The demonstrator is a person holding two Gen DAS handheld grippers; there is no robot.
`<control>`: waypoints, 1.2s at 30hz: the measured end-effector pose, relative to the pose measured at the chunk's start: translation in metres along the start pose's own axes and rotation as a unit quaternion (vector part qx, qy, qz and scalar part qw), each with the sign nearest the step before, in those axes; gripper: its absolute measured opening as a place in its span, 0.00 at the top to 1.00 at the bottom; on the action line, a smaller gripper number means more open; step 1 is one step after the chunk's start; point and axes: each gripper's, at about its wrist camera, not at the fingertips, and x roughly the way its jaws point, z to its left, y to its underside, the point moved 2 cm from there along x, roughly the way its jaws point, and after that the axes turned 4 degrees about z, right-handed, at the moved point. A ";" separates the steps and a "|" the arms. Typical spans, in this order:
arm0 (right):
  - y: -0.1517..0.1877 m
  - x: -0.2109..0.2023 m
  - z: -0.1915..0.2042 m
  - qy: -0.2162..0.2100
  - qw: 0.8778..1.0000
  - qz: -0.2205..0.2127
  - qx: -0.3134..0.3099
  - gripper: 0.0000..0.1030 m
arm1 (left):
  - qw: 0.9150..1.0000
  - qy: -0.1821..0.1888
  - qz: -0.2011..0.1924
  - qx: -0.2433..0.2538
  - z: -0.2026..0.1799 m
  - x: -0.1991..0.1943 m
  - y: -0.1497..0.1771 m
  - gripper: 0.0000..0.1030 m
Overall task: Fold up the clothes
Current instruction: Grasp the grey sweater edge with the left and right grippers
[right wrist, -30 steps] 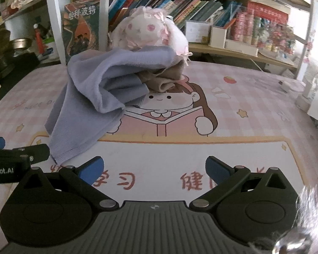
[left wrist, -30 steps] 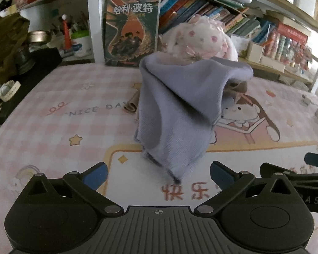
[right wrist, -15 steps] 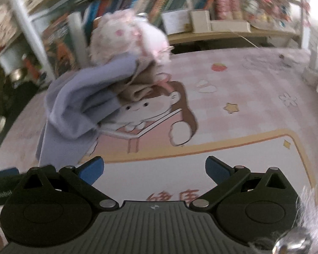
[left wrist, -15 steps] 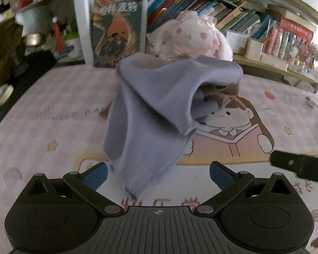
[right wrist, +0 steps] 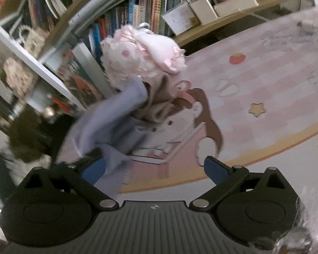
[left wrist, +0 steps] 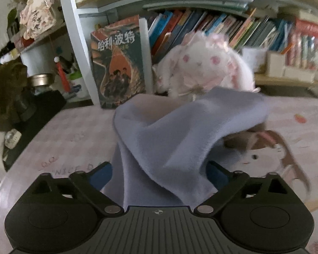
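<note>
Between the spread blue fingers of the left gripper (left wrist: 159,174) now hangs the soft lavender knit garment (left wrist: 180,139), which a second ago lay ahead of them; no squeeze yet, so a grasp looks imminent. Right gripper (right wrist: 154,169) gapes too, empty, having swung so the cloth sits beyond its left finger, tan fabric (right wrist: 159,103) beneath

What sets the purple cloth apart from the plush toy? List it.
The purple cloth is plain lavender; the plush toy is white with pink spots and frills. The cloth drapes limp down toward the left gripper, between its open fingers; the toy sits plump behind it by the books. Both are soft and rest on the pink mat.
</note>
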 end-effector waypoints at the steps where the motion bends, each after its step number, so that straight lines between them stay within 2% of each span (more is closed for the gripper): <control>1: -0.003 0.000 0.000 -0.015 1.000 0.001 0.010 0.03 | 1.000 -0.012 0.002 0.003 0.001 0.003 0.001 0.39; 2: -0.006 0.001 -0.001 -0.027 0.999 0.002 0.020 0.03 | 1.000 -0.024 0.004 0.006 0.002 0.006 0.002 0.50; 3: -0.008 0.001 -0.001 -0.037 0.999 0.004 0.027 0.03 | 0.999 -0.035 0.006 0.010 0.004 0.009 0.003 0.70; 4: -0.010 0.003 -0.002 -0.046 0.998 0.007 0.036 0.03 | 0.999 -0.047 0.009 0.013 0.005 0.011 0.004 0.79; 6: -0.013 0.006 -0.004 -0.061 0.997 0.016 0.053 0.07 | 0.999 -0.044 0.001 0.007 0.012 0.003 0.002 0.85; 8: -0.013 0.010 -0.007 -0.078 0.994 0.028 0.075 0.08 | 1.000 -0.024 -0.016 0.012 0.016 -0.015 0.000 0.86; 11: -0.010 0.019 -0.016 -0.122 0.982 0.046 0.136 0.08 | 0.996 0.000 -0.058 0.066 0.010 -0.050 0.001 0.86; 15: -0.001 0.034 -0.027 -0.186 0.951 0.068 0.239 0.08 | 0.989 0.038 -0.085 0.115 0.004 -0.091 0.014 0.86; 18: 0.008 0.044 -0.033 -0.204 0.929 0.076 0.299 0.09 | 0.984 0.056 -0.092 0.143 0.001 -0.113 0.026 0.86; 21: 0.016 0.047 -0.042 -0.203 0.914 0.069 0.344 0.28 | 0.982 0.060 -0.088 0.153 0.004 -0.122 0.036 0.86; 23: 0.021 0.045 -0.048 -0.212 0.903 0.062 0.368 0.33 | 0.982 0.064 -0.085 0.154 0.008 -0.127 0.040 0.86; 24: 0.023 0.043 -0.050 -0.215 0.899 0.057 0.377 0.40 | 0.983 0.068 -0.086 0.150 0.012 -0.128 0.039 0.86; 27: 0.027 0.031 -0.052 -0.217 0.899 0.042 0.378 0.42 | 0.982 0.078 -0.092 0.145 0.017 -0.130 0.034 0.86; 28: 0.029 0.027 -0.051 -0.217 0.899 0.039 0.378 0.38 | 0.981 0.081 -0.095 0.146 0.018 -0.129 0.032 0.86; 33: 0.048 0.014 -0.045 -0.221 0.895 0.043 0.386 0.31 | 0.979 0.096 -0.099 0.153 0.018 -0.128 0.033 0.86; 36: 0.058 0.010 -0.041 -0.228 0.891 0.039 0.391 0.22 | 0.976 0.105 -0.100 0.163 0.020 -0.131 0.035 0.86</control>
